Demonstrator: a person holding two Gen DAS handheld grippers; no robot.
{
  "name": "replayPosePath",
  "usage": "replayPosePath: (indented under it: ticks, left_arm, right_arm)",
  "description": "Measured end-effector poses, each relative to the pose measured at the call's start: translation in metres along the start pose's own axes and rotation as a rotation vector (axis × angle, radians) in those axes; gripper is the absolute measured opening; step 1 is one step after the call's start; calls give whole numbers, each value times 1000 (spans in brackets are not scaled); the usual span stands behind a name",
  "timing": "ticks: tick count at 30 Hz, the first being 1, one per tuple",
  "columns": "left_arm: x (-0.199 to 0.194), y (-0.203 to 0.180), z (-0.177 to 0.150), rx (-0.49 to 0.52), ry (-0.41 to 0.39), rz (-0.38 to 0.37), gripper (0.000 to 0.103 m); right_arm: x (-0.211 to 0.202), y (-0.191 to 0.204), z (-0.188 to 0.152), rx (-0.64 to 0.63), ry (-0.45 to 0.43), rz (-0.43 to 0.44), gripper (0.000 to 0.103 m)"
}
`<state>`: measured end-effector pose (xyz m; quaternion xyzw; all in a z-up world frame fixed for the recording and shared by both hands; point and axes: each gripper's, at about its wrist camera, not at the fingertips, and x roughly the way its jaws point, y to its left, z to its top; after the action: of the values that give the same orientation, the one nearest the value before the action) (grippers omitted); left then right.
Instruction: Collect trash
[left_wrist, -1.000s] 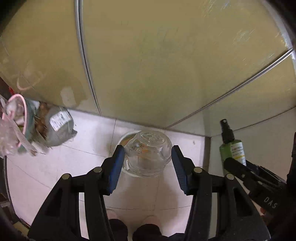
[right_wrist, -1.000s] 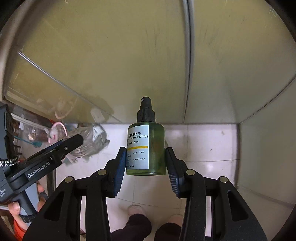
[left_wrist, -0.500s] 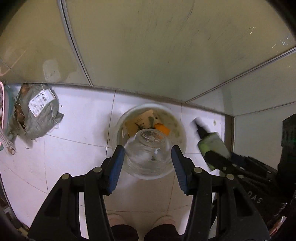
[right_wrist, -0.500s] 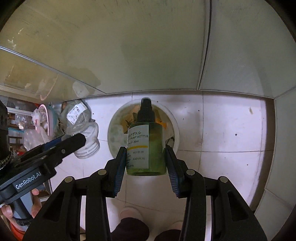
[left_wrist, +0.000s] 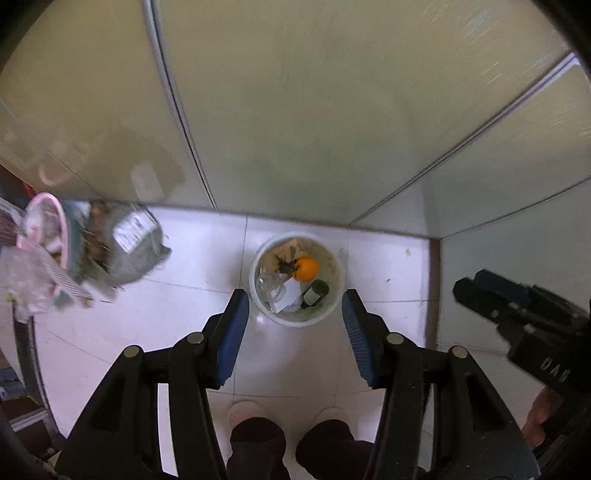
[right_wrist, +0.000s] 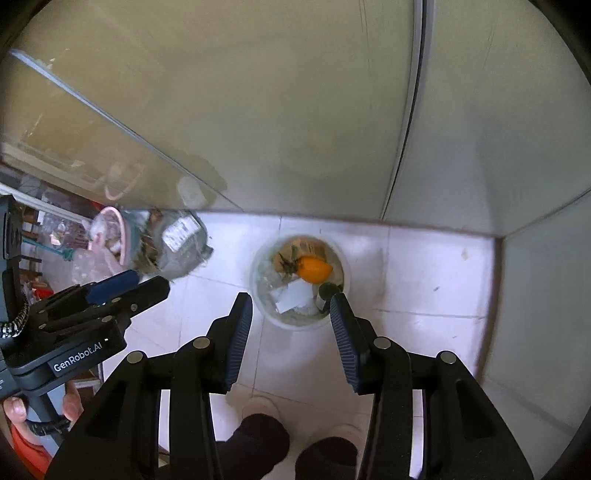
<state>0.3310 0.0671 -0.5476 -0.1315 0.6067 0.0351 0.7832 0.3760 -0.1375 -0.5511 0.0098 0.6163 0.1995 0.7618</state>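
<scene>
A white round trash bin (left_wrist: 332, 309) stands on the white tile floor by the wall; it also shows in the right wrist view (right_wrist: 258, 295). Inside lie an orange fruit (left_wrist: 307, 268), a clear glass jar (left_wrist: 269, 287), a white label (left_wrist: 289, 295) and the green pump bottle (left_wrist: 316, 293). The bottle (right_wrist: 328, 288) and fruit (right_wrist: 314, 269) show in the right wrist view too. My left gripper (left_wrist: 295, 325) is open and empty above the bin. My right gripper (right_wrist: 291, 325) is open and empty above the bin.
A grey bag of rubbish (left_wrist: 127, 243) and a pink-rimmed basket (left_wrist: 44, 229) sit on the floor at the left. Beige wall panels (left_wrist: 295, 110) rise behind the bin. The person's slippered feet (left_wrist: 243, 408) stand below the grippers.
Both grippers have opened. The glass jar left the left gripper and the green bottle left the right gripper; both now lie in the bin. The grippers sit higher above it.
</scene>
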Motion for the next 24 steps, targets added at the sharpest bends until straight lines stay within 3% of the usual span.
replayPosePath:
  ticks: [5, 8, 14, 20, 24]
  left_arm:
    - [-153, -28, 7, 12, -142, -16, 52]
    - [-258, -51, 6, 27, -261, -18, 52]
    - [-425, -80, -17, 56, -490, -51, 52]
    - [-541, -87, -59, 124, -707, -62, 59]
    - [-593, -81, -93, 173, -806, -72, 66]
  right_arm:
    - [-136, 33, 13, -61, -115, -4, 40]
    - [-240, 58, 17, -99, -227, -3, 40]
    - [-393, 96, -2, -163, -434, 21, 40]
    - [-507, 139, -48, -208, -654, 20, 40]
    - [-546, 169, -78, -201, -769, 19, 40]
